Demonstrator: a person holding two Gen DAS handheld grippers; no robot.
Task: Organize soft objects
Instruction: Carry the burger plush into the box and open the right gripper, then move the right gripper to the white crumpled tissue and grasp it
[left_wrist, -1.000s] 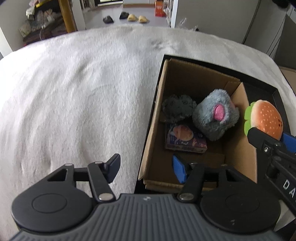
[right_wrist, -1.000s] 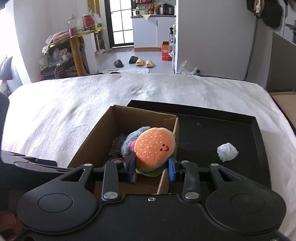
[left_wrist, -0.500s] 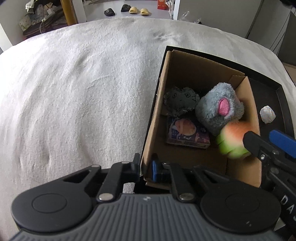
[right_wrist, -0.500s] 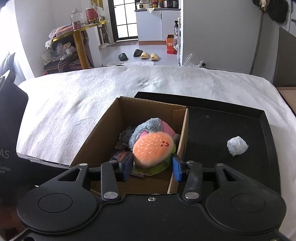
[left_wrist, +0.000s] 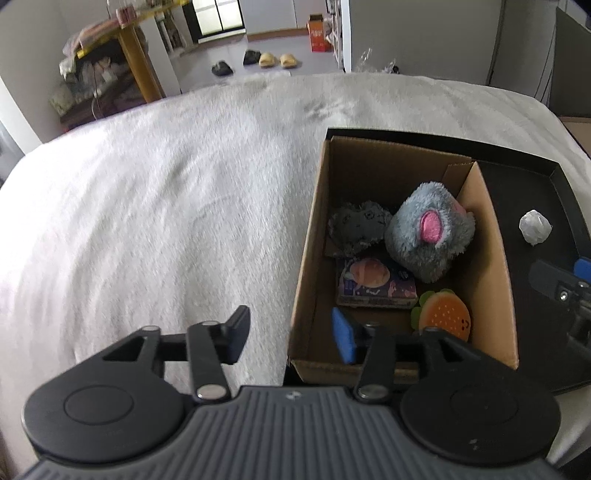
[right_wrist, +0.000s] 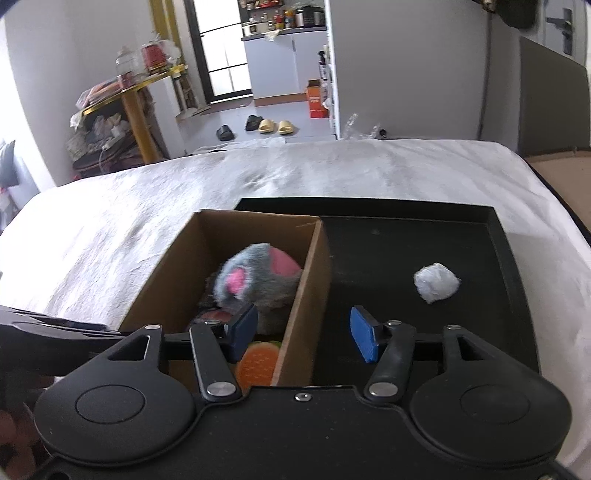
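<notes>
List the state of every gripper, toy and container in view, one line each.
left gripper: open, empty
right gripper: open, empty
hamburger plush: lying in the box's near right corner
grey mouse plush: resting in the box
dark grey plush: in the box, far left
picture book: flat on the box floor
cardboard box: open-topped
crumpled white wad: loose on the black tray

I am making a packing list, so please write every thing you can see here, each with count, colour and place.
cardboard box: 1, brown, in black tray, left side
black tray: 1, on the white blanket
white blanket: 1, under all
grey plush: 1, pink ear, in box
dark grey plush: 1, in box, far left
burger plush: 1, orange, box near corner
printed packet: 1, purple, box floor
crumpled wad: 1, white, tray floor
slippers: beige pair, black ones, far floor
left gripper: open, straddles the box's left wall
right gripper: open, empty
</notes>
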